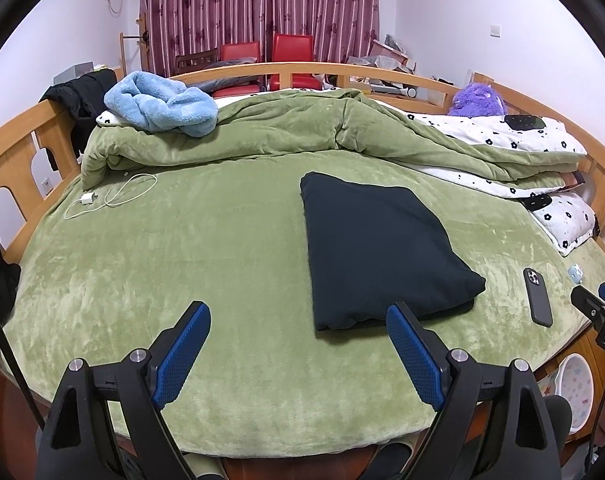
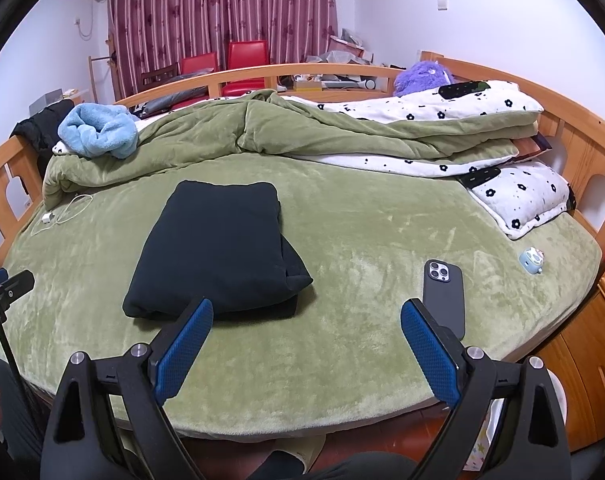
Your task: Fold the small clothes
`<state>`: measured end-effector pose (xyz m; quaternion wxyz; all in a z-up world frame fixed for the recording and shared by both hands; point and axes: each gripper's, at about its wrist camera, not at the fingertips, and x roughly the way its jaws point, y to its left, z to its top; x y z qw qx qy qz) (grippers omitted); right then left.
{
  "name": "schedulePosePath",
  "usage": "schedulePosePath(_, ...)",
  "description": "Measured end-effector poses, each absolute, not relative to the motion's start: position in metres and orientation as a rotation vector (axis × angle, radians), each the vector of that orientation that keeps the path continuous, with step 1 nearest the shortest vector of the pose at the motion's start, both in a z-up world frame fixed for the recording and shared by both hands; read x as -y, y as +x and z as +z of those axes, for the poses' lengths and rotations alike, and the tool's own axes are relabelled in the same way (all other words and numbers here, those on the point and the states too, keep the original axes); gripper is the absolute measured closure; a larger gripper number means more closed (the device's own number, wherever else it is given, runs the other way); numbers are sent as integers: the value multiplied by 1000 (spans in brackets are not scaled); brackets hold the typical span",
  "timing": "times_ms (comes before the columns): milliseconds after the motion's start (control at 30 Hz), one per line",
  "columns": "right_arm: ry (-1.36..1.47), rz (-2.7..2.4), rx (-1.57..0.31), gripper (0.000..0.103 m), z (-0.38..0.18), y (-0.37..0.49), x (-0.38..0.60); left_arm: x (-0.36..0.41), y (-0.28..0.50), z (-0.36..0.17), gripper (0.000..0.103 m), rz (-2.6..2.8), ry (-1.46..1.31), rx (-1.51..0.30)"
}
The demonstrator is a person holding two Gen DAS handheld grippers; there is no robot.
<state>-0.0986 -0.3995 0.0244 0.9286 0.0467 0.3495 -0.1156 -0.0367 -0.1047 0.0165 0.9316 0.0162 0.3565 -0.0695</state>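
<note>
The dark garment (image 1: 382, 248) lies on the bed (image 1: 230, 264), already folded into a thick rectangular bundle, flat on the green plush cover. Its long axis runs from the near edge of the bed toward the piled quilt (image 1: 262, 136) at the far side, leaning slightly, with the bulkier folded end nearest the onlooker. A loose corner or flap projects at the near right of the bundle in the right wrist view.

From the left claw (image 1: 298, 344) the garment sits at about one o'clock, its near edge just beyond the right-hand finger. From the right claw (image 2: 306, 336) it sits at about eleven o'clock, its near edge just beyond the left-hand finger. The bundle therefore lies between the two claws, roughly equally near to each; neither touches it. Both claws are released, jaws spread wide and holding nothing.

A phone (image 2: 444, 292) lies face down at one o'clock from the right claw, near it and apart from the garment. Judgement: the fold appears complete or nearly so; any further fold would cross the long axis.
</note>
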Motion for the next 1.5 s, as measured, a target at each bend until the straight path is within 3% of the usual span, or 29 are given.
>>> schedulePosePath(1500,81,-226,-715,9,32,-96,387,82,-37,20,13,-132,9,-735)
